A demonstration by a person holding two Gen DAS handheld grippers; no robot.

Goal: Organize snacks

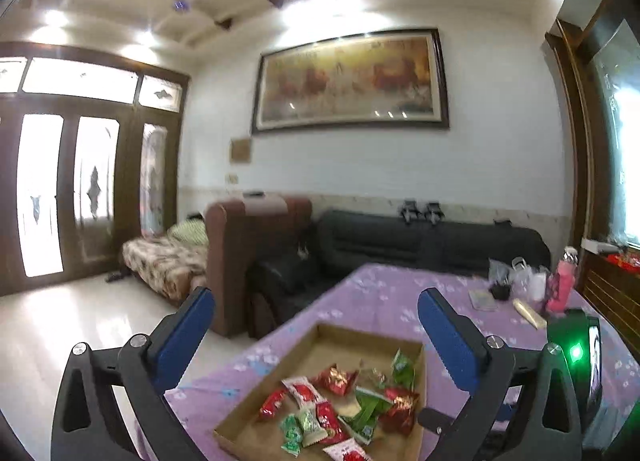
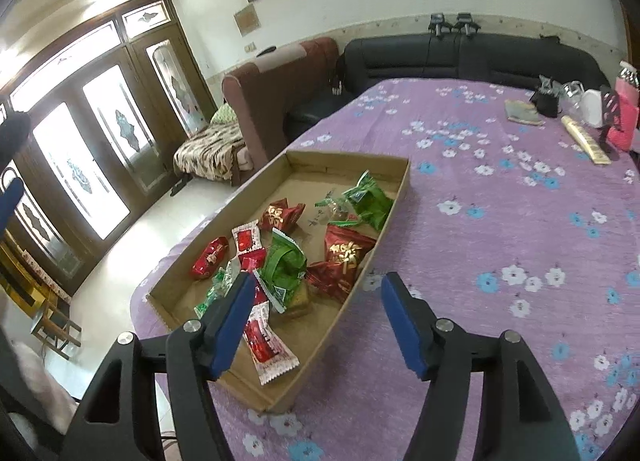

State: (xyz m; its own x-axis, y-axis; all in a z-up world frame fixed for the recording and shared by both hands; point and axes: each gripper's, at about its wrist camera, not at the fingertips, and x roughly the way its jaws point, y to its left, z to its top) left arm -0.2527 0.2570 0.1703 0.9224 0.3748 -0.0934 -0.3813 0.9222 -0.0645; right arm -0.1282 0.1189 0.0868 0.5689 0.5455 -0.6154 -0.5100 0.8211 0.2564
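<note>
A shallow cardboard tray (image 2: pixel 400 185) lies on the purple flowered tablecloth and holds several wrapped snacks, red packets (image 2: pixel 344 257) and green packets (image 2: pixel 370 201). My right gripper (image 2: pixel 318 285) hangs above the tray's near right edge, open, with nothing between its blue pads. In the left wrist view the same tray (image 1: pixel 320 331) sits low in the picture with the snacks (image 1: pixel 340 405) piled at its near end. My left gripper (image 1: pixel 316 301) is raised above the tray's left side, pointing level across the room, its jaws spread wide and empty.
At the table's far right stand a pink bottle (image 2: pixel 624 113), a white container (image 2: pixel 596 109), a small black cup (image 2: pixel 548 103), a flat pouch (image 2: pixel 522 113) and a beige comb-like piece (image 2: pixel 586 141). A dark sofa (image 2: pixel 460 57) and a brown armchair (image 2: pixel 268 93) stand beyond the table.
</note>
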